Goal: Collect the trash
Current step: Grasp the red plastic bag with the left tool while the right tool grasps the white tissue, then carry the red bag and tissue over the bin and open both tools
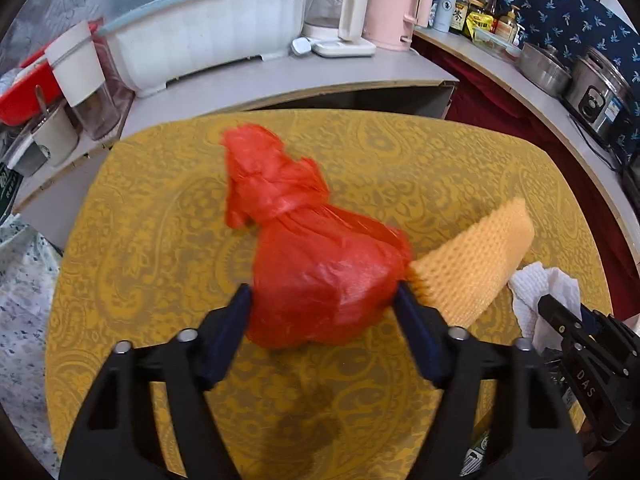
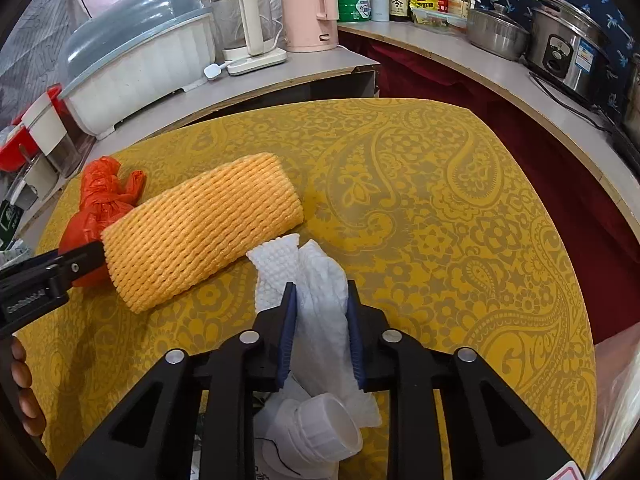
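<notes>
A tied red plastic bag (image 1: 320,280) lies on the yellow patterned table (image 1: 160,240). My left gripper (image 1: 325,296) has its jaws around the bag's bulging end, both pads touching it. The bag also shows in the right wrist view (image 2: 100,200) behind an orange foam net sleeve (image 2: 200,228). My right gripper (image 2: 322,292) is shut on a white foam net wrapper (image 2: 320,300) near the table's front edge. The sleeve (image 1: 476,264) and the white wrapper (image 1: 540,300) also show in the left wrist view, right of the bag.
A white plastic cup (image 2: 320,432) sits below the right gripper among other trash. Counters behind hold a covered dish rack (image 1: 200,40), a blender (image 2: 248,28), a pink kettle (image 2: 312,8), bottles and steel pots (image 2: 568,48). A dark red cloth (image 2: 520,152) hangs right of the table.
</notes>
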`<state>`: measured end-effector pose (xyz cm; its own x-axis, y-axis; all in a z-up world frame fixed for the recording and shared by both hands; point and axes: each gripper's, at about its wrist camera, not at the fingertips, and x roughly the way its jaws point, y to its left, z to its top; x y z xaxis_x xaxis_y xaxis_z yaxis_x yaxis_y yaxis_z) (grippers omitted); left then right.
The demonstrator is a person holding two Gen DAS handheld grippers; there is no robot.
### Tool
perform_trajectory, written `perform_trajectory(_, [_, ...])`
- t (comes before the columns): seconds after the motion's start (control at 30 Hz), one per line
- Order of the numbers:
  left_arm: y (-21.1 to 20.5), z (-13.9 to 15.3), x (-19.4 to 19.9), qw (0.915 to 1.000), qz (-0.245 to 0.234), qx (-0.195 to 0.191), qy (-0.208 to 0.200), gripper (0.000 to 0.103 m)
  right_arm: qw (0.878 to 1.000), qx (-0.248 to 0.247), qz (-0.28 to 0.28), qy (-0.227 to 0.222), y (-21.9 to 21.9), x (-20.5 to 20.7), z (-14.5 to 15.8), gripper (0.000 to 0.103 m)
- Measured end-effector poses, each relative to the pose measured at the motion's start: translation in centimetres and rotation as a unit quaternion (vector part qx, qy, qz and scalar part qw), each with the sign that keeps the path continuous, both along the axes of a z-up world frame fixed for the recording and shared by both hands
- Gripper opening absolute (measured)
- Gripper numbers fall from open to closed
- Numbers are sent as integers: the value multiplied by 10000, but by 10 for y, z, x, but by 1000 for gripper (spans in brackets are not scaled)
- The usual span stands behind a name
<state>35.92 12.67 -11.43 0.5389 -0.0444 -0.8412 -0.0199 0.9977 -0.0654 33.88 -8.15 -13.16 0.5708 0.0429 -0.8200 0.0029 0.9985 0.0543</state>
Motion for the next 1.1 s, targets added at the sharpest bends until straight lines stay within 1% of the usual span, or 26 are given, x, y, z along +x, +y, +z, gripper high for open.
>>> perform_trajectory(0.1, [0,3,-3,10000,-1,-30,-68,52,10000,-39,68,-28,4,-1,1,11])
perform_trajectory(0.2, [0,10,-9,9999,14,-70,-137,45,9999,-31,104,-98,5,-3,6,7])
perform_trajectory(0.3, [0,18,-15,9997,30,-47,-230,42,9997,8,72,-253,4,-8,18,6])
perform_trajectory(0.43, [1,36,-30,9992,83,-46,-381,41,9988,28,18,-484,-3,-17,39,6])
perform_trajectory(0.5, [1,46,-37,9989,102,-50,-454,41,9980,19,-25,-636,-7,-24,54,5])
perform_trajectory(0.73, [-12,95,-76,9968,-14,-55,-801,41,9935,-37,-204,-1118,-33,-56,105,5])
perform_trajectory(0.8, [-19,109,-88,9956,-92,-69,-935,41,9914,-71,-295,-1270,-43,-71,120,5])
perform_trajectory(0.9, [-37,128,-106,9936,-250,-99,-1099,41,9889,-99,-447,-1410,-60,-91,134,5])
perform_trajectory(1.0, [-58,144,-122,9914,-456,-124,-1220,41,9867,-92,-632,-1494,-82,-112,143,5])
perform_trajectory(1.1, [-87,156,-140,9883,-718,-118,-1339,41,9846,-81,-814,-1547,-104,-131,150,5])
